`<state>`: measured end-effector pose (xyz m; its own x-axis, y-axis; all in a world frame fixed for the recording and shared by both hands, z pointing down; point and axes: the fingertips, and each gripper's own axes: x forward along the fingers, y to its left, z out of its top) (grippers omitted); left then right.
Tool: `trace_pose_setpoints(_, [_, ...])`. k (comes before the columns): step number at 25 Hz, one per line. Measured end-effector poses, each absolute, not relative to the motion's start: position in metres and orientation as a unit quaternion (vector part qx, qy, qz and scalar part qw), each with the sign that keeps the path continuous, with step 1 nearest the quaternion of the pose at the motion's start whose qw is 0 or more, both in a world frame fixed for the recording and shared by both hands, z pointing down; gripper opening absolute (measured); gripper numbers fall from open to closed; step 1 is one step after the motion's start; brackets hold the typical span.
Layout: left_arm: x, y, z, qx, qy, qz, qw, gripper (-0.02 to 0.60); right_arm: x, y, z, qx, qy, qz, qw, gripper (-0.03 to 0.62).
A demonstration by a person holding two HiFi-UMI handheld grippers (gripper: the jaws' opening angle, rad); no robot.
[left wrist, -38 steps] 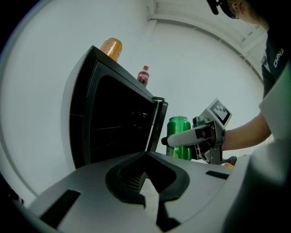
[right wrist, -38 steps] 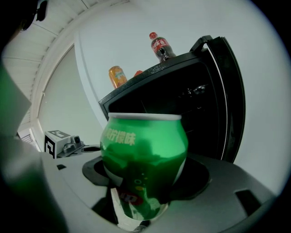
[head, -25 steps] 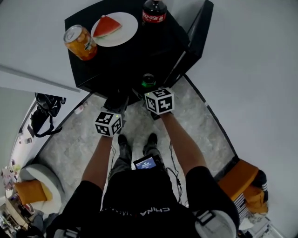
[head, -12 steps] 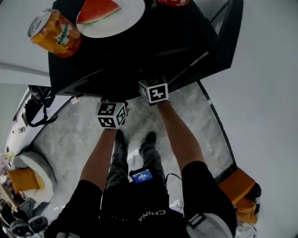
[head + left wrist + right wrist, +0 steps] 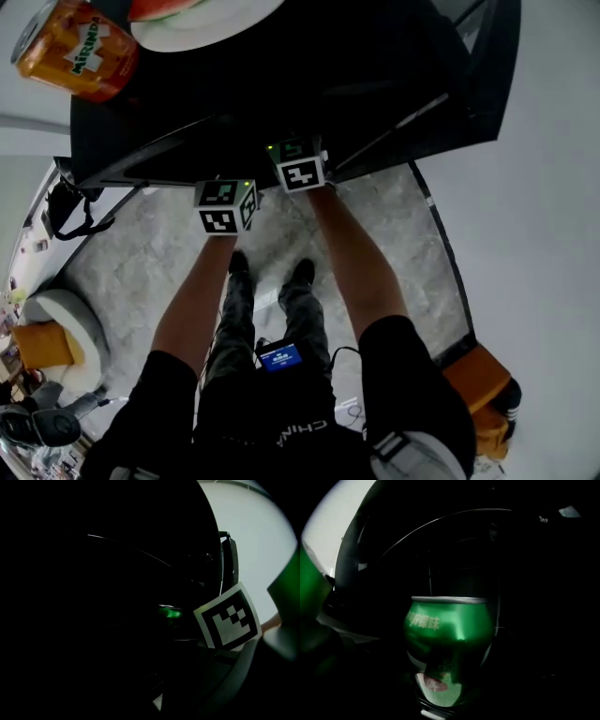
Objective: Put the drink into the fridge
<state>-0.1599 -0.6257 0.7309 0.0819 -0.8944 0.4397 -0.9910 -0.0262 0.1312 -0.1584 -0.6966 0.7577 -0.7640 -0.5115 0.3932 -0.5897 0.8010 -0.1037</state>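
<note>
A green drink can (image 5: 447,639) stands upright in the middle of the right gripper view, with the dark inside of the black fridge (image 5: 375,84) behind it. My right gripper (image 5: 298,167) is shut on it and reaches under the fridge's top edge, so the head view hides the can. The left gripper view shows the same can (image 5: 169,612) beside the right gripper's marker cube (image 5: 228,617). My left gripper (image 5: 225,204) is lower left of the right one, just outside the opening; its jaws are lost in darkness. The fridge door (image 5: 487,84) stands open at the right.
On the fridge top sit an orange soda can (image 5: 80,47) and a white plate (image 5: 202,19) with watermelon. A black bag (image 5: 70,202) lies on the marble floor at the left. A round seat (image 5: 56,323) and an orange object (image 5: 483,394) are further off.
Both grippers have moved forward toward the fridge opening. The green can, seen above the right cube a second ago, has gone under the fridge's top edge.
</note>
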Motion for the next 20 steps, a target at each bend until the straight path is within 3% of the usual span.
trace_pose_setpoints(6, [-0.165,-0.625,0.74,0.695,-0.674,0.12,0.219,0.012,-0.166,-0.699,0.764,0.294,-0.937,0.054,0.18,0.344])
trace_pose_setpoints(20, [-0.163,-0.611,0.728,0.699,-0.667,0.129,0.223,0.012,-0.152,-0.692,0.765,0.296,-0.931,0.071,0.201,0.356])
